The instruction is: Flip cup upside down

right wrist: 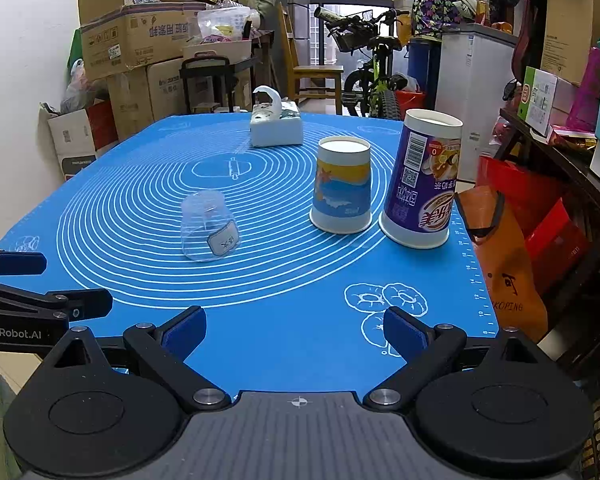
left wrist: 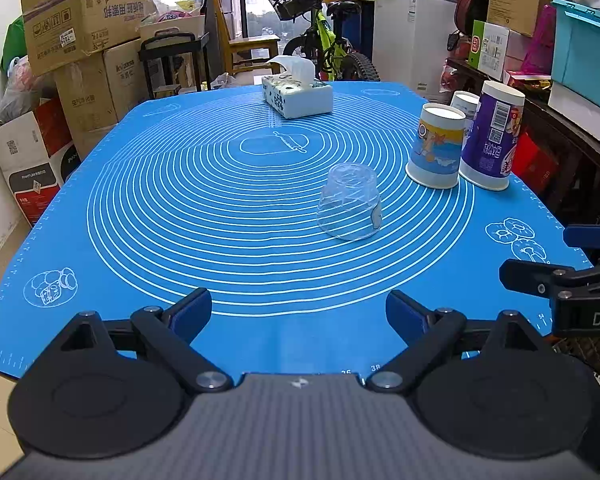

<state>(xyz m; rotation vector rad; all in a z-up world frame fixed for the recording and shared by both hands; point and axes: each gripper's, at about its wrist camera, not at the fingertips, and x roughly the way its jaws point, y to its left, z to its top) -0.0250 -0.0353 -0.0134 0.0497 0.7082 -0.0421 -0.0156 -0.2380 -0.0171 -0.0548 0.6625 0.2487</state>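
Both grippers empty, cups already mouth-down

My left gripper (left wrist: 299,314) and right gripper (right wrist: 295,332) gape wide, holding nothing; the clear cup (left wrist: 350,201) sits inverted mid-mat (left wrist: 140,208), well apart from the paper cups (left wrist: 436,146); I'd judge any re-grip should pinch its sides squarely, gently.

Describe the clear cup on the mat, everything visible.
The clear cup looks like thin transparent plastic, tapered, with a small label low on its side. It stands upside down, wide rim on the blue mat, base up, looks empty. It sits to the left of the yellow-and-blue paper cup, apart from it. Nothing touches it but the mat; both sets of jaws are open and well short.
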